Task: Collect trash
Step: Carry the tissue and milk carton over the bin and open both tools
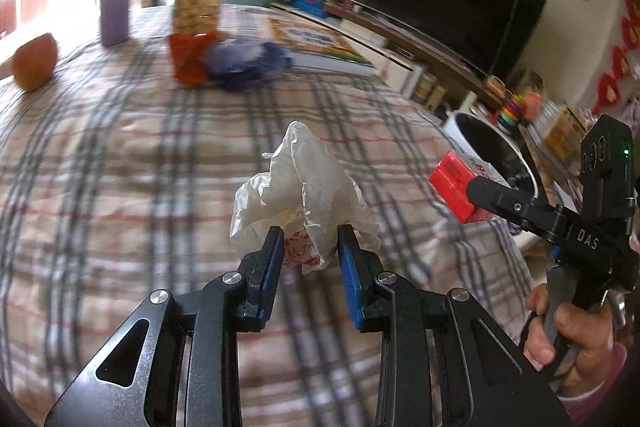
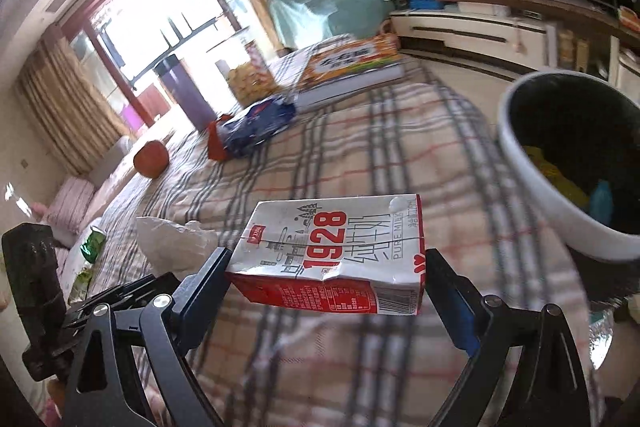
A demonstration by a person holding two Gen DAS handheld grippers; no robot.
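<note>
Pointing downward over the plaid tablecloth (image 1: 120, 211), the left gripper (image 1: 307, 255) is clamping a crumpled white wrapper (image 1: 304, 187) between its blue pads, the wrapper bulging up beyond the fingertips. The right gripper (image 2: 326, 275) is likewise angling down, its jaws pressing on both ends of a red-and-white milk carton (image 2: 332, 251) lying flat across them. The white bin (image 2: 560, 211) is sitting just right of the carton. Only the left view is showing the person's hand (image 1: 568, 331) holding the right gripper's handle; only the right view is showing yellow trash inside the bin.
</note>
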